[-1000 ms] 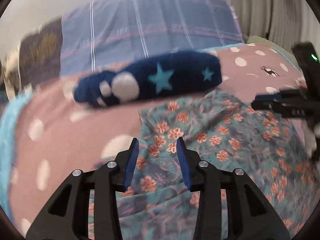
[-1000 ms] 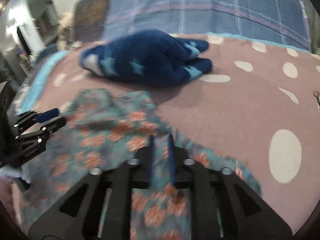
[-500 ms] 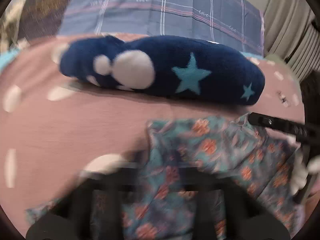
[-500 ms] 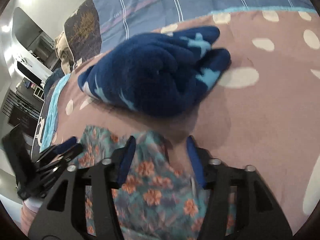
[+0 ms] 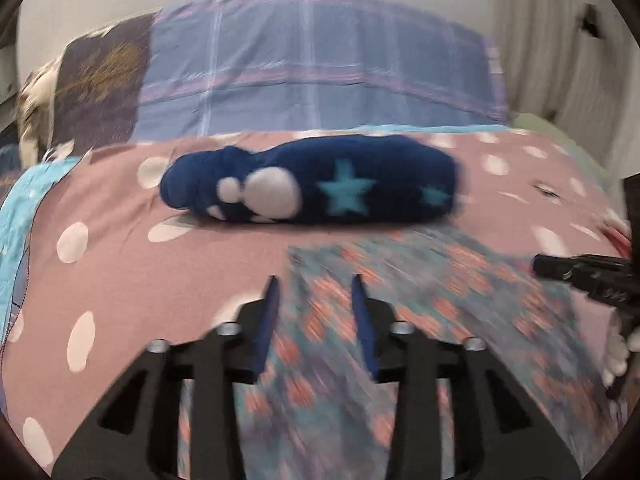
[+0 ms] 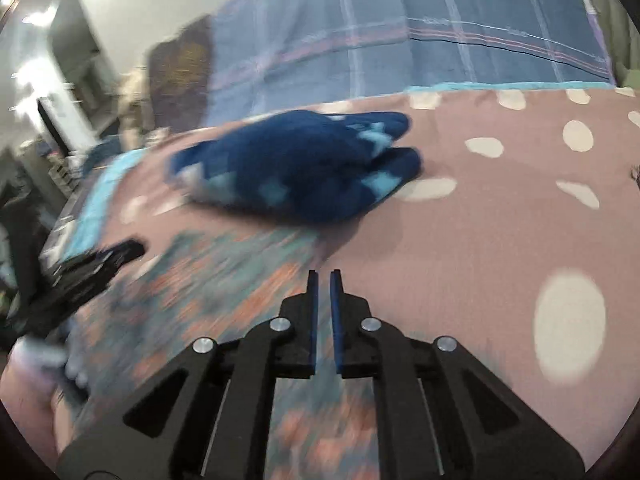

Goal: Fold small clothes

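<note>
A teal cloth with orange flowers [image 5: 420, 312] lies spread on the pink dotted bedspread [image 5: 132, 280]; motion blurs it in both views. My left gripper [image 5: 314, 292] hovers over the cloth's left edge, its jaws opening with nothing between them. My right gripper [image 6: 323, 280] hangs over the cloth's [image 6: 224, 280] right edge. Its jaws stand a narrow slit apart and are opening, and nothing is pinched. Each gripper shows in the other's view: the right gripper [image 5: 580, 276] at the right rim, the left gripper [image 6: 92, 268] at the left.
A folded navy fleece garment with teal stars [image 5: 312, 184] lies on the bedspread just beyond the floral cloth. Behind it rises a blue plaid pillow [image 5: 320, 68]. A curtain [image 5: 560, 40] hangs at the right, and furniture [image 6: 40, 140] stands left of the bed.
Both grippers reached forward toward the navy garment, then drew back to about where they began. The right jaws stood wide half a second ago and are now narrow.
</note>
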The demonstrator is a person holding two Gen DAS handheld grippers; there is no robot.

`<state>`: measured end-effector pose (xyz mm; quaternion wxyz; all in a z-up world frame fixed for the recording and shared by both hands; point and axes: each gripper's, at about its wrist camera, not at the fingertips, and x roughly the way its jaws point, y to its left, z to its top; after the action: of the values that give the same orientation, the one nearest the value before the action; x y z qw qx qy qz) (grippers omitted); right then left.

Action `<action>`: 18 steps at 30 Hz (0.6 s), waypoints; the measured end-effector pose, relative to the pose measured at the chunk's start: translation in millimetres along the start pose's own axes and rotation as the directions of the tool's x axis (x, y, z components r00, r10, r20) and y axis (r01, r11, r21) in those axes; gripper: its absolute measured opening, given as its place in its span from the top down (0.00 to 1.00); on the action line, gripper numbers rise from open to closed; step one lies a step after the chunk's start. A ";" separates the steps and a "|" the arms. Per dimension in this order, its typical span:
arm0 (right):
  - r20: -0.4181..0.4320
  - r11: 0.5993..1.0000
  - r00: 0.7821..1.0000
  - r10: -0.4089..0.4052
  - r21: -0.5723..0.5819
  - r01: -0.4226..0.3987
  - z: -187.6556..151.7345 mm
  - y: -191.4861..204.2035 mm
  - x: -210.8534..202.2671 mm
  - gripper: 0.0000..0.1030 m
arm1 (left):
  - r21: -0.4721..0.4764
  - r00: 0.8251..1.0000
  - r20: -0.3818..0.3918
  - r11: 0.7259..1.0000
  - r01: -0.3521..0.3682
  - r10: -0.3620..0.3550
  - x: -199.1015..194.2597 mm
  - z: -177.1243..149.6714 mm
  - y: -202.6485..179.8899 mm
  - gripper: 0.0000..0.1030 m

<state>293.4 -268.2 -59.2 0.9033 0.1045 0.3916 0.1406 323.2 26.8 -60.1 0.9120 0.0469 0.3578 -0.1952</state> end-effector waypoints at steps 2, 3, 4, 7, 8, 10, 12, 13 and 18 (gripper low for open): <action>-0.033 0.998 0.999 -0.034 -0.045 0.032 -30.1 7.0 -15.9 0.80 | 0.039 0.998 -0.056 0.998 0.039 -0.037 -11.9 -27.5 -12.1 0.60; -0.083 0.993 0.991 -0.105 -0.060 0.100 -51.3 4.8 -16.9 0.78 | 0.071 0.990 -0.135 0.997 0.037 -0.027 -5.1 -49.2 -20.1 0.60; -0.127 0.984 0.977 -0.172 -0.060 0.166 -68.2 0.0 -12.4 0.77 | 0.108 0.981 -0.194 0.994 0.009 0.012 2.9 -66.2 -24.7 0.60; -0.112 0.984 0.979 -0.170 0.030 0.174 -86.0 -15.1 -26.1 0.91 | 0.160 0.983 -0.152 0.984 -0.076 0.100 -14.0 -96.9 -35.6 0.59; -0.113 0.979 0.979 -0.171 0.093 0.182 -87.7 -16.9 -39.8 0.91 | 0.136 0.983 -0.154 0.987 -0.080 0.101 -26.6 -99.8 -34.7 0.59; -0.048 0.985 0.995 -0.082 0.150 0.088 -96.8 -7.8 -79.4 0.88 | 0.102 0.994 -0.078 0.993 -0.066 0.075 -71.2 -113.0 -31.9 0.59; -0.005 0.995 0.997 -0.073 0.068 0.073 -118.5 14.4 -114.4 0.81 | 0.086 0.998 -0.021 0.995 -0.057 0.059 -109.4 -129.8 -29.5 0.55; 0.004 0.996 0.996 -0.086 0.022 0.085 -133.6 24.3 -129.0 0.74 | 0.062 0.998 -0.004 0.996 -0.058 0.058 -131.5 -144.5 -25.7 0.52; -0.024 0.995 0.995 -0.096 -0.018 0.096 -205.6 31.5 -171.2 0.69 | -0.040 0.994 -0.025 0.993 -0.108 0.107 -191.5 -211.4 6.0 0.49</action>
<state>24.5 -279.9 -71.7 0.9051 0.0761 0.4059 0.1015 63.6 141.6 -88.4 0.9177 0.0492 0.3692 -0.1380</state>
